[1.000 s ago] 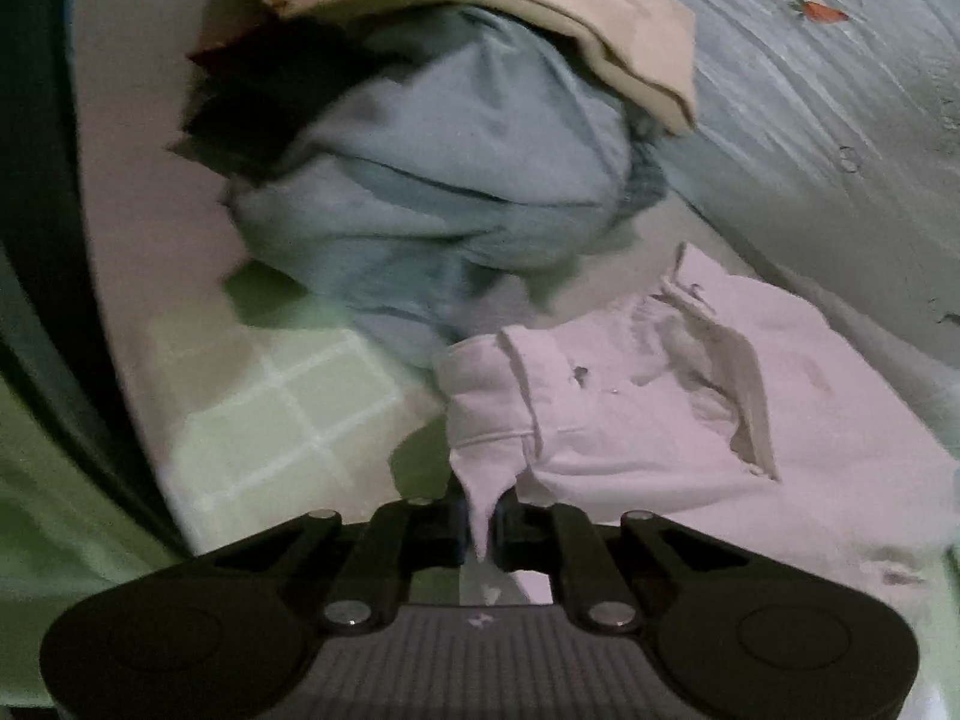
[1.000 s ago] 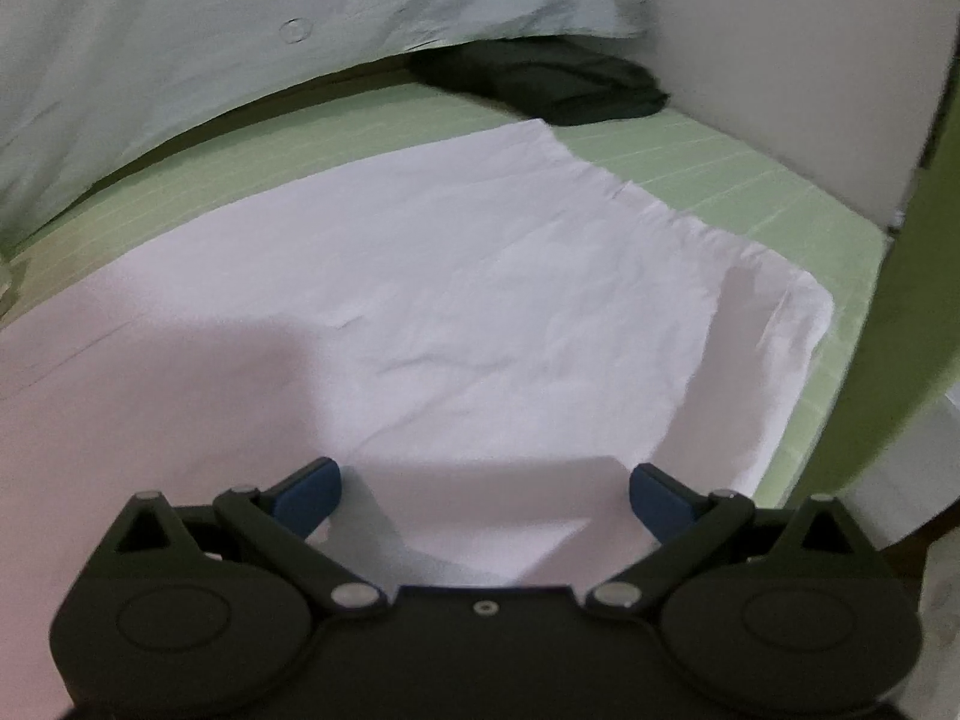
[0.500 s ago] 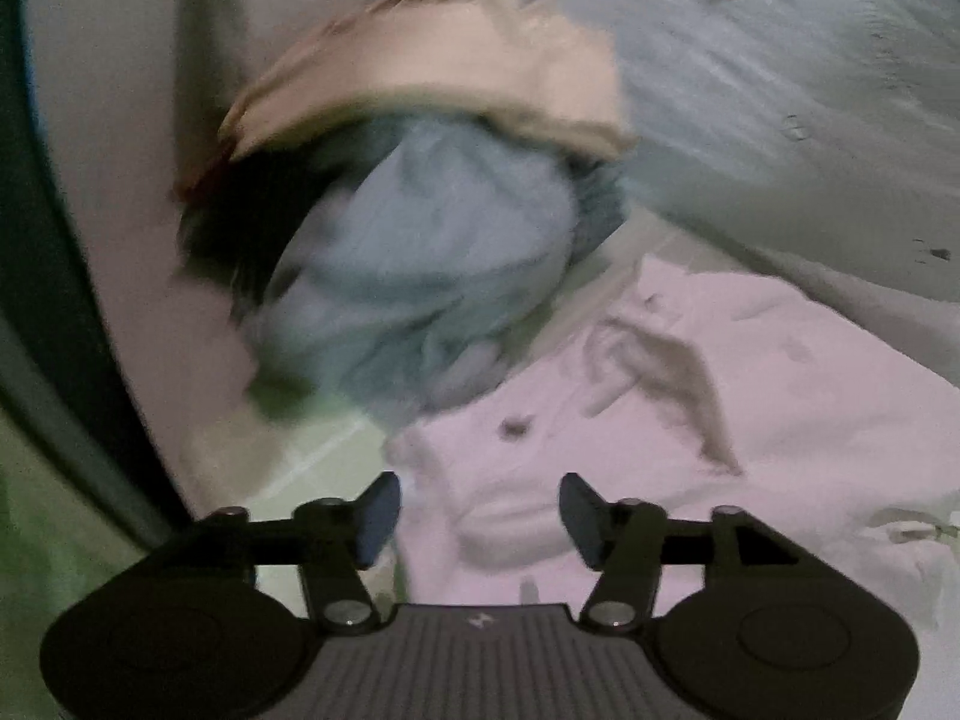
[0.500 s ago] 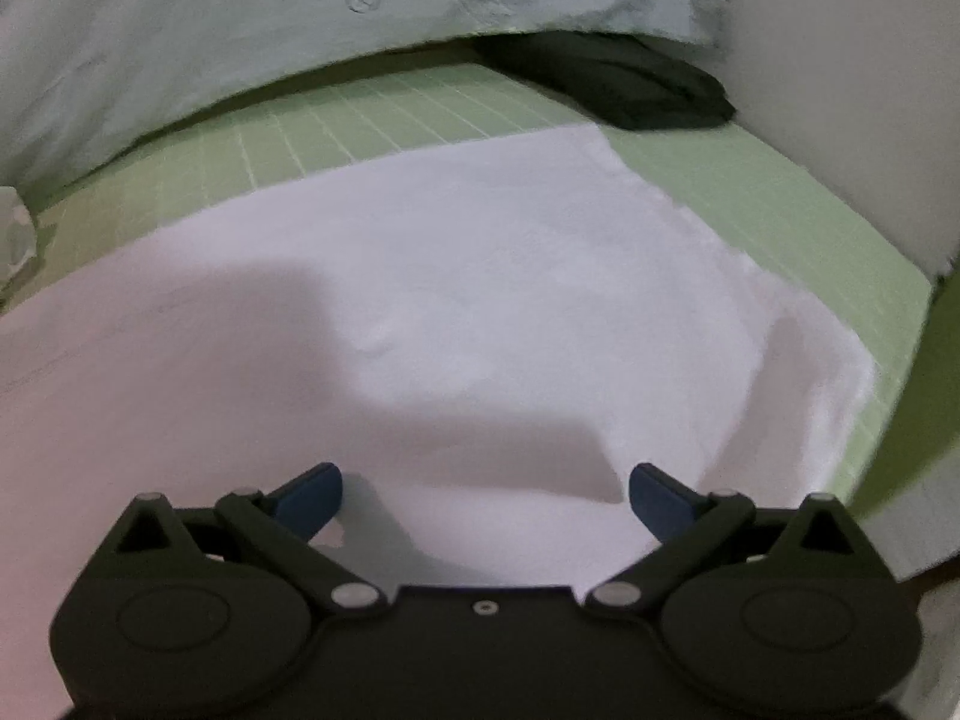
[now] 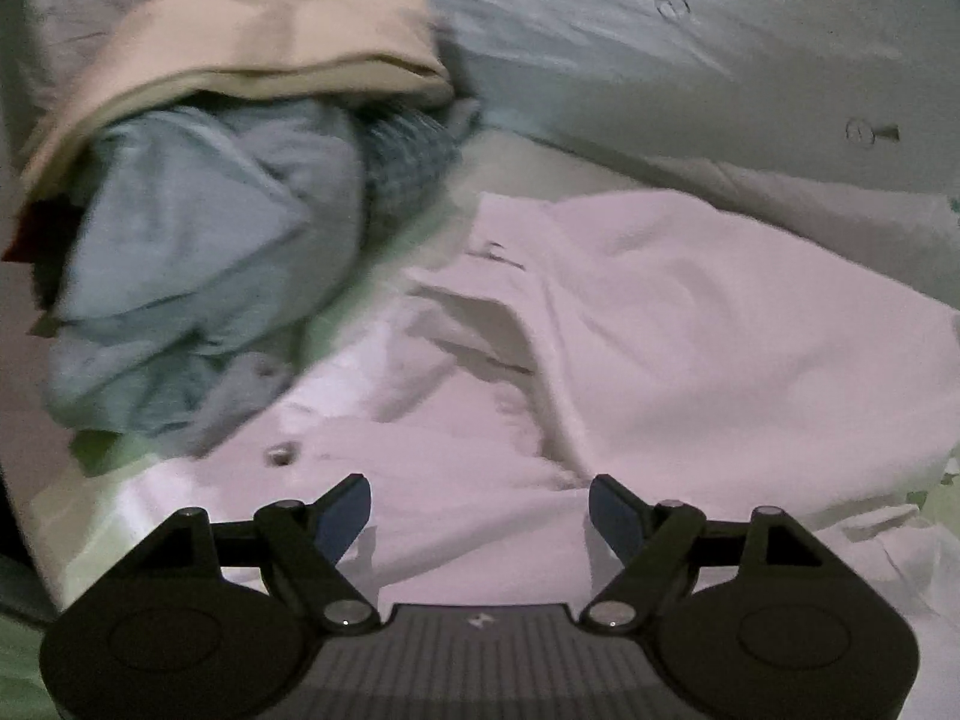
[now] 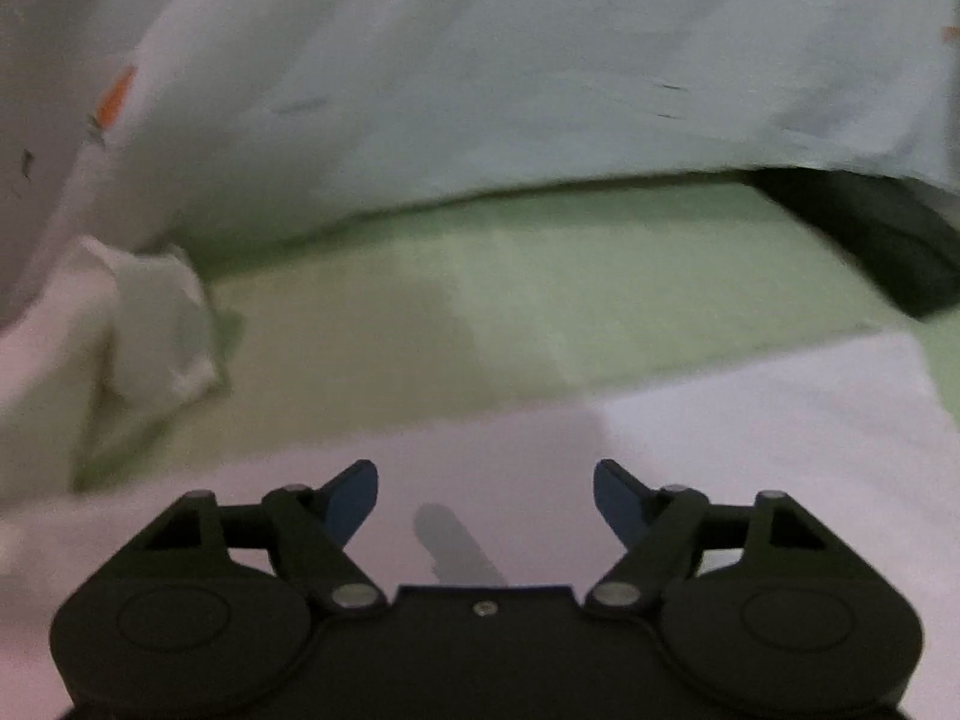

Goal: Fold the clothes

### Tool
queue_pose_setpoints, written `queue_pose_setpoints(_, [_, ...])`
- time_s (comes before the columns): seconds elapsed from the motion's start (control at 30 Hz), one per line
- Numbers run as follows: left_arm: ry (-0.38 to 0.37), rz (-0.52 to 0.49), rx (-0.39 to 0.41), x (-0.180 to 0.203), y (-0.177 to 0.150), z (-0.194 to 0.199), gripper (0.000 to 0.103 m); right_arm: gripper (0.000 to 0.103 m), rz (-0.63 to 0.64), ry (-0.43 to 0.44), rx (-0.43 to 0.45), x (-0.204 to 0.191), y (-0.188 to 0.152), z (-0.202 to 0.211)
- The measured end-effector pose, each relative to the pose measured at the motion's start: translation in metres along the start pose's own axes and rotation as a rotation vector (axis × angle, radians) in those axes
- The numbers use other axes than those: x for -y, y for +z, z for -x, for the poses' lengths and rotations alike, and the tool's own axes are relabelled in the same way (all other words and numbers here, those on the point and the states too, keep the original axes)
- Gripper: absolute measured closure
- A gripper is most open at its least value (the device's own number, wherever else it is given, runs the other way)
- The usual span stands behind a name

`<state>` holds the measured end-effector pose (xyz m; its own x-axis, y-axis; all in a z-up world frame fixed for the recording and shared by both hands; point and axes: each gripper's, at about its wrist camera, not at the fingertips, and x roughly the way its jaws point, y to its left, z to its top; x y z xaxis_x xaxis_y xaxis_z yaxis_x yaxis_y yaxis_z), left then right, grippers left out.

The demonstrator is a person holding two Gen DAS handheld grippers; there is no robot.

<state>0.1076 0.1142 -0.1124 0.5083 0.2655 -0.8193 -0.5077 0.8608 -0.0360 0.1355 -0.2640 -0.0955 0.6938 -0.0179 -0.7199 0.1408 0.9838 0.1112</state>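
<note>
Across the lower half of the left wrist view, the white shirt (image 5: 690,348) lies rumpled on the green bed sheet (image 6: 540,300), my left tool (image 5: 480,510) spread wide over it, gripping nothing. Upper left, a pile of clothes (image 5: 198,240). My right tool (image 6: 486,498) is spread too, over the shirt's smooth cloth.

White shirt spread on the bed, unfolded; a heap of other clothes beside it.

Below my left tongs, the white shirt (image 5: 690,348) lies rumpled on the green checked sheet, collar and button placket turned up, one dark button showing. From my right side, its flat plain panel (image 6: 750,432) reaches across the sheet. Touching its collar end sits the heap: a crumpled light-blue garment (image 5: 198,276) under a beige one (image 5: 252,42).
</note>
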Motion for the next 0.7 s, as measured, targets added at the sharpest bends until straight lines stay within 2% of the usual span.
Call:
queue_pose_setpoints(0.17, [-0.012,-0.102,-0.054,0.032,0.022,-0.029,0.022,0.054,-0.068,0.164,-0.031,-0.038,0.034,-0.036])
queue_pose_setpoints(0.2, [-0.018,-0.122,-0.067,0.037,0.025,-0.035,0.022,0.056,-0.069,0.189,-0.037,-0.047,0.036,-0.041])
queue_pose_setpoints(0.27, [-0.035,-0.134,-0.091,0.041,0.027,-0.044,0.022,0.069,-0.049,0.23,-0.049,-0.066,0.037,-0.049])
queue_pose_setpoints(0.3, [-0.044,-0.137,-0.103,0.042,0.028,-0.048,0.022,0.072,-0.025,0.236,-0.054,-0.075,0.036,-0.052])
queue_pose_setpoints(0.43, [-0.052,-0.112,-0.131,0.04,0.026,-0.058,0.02,0.076,0.043,0.254,-0.085,-0.108,0.028,-0.062])
queue_pose_setpoints(0.63, [-0.056,-0.102,-0.141,0.038,0.022,-0.066,0.016,0.076,0.126,0.201,-0.084,-0.13,0.022,-0.064])
queue_pose_setpoints(0.7, [-0.053,-0.105,-0.139,0.038,0.022,-0.067,0.014,0.085,0.148,0.194,-0.073,-0.131,0.022,-0.061])
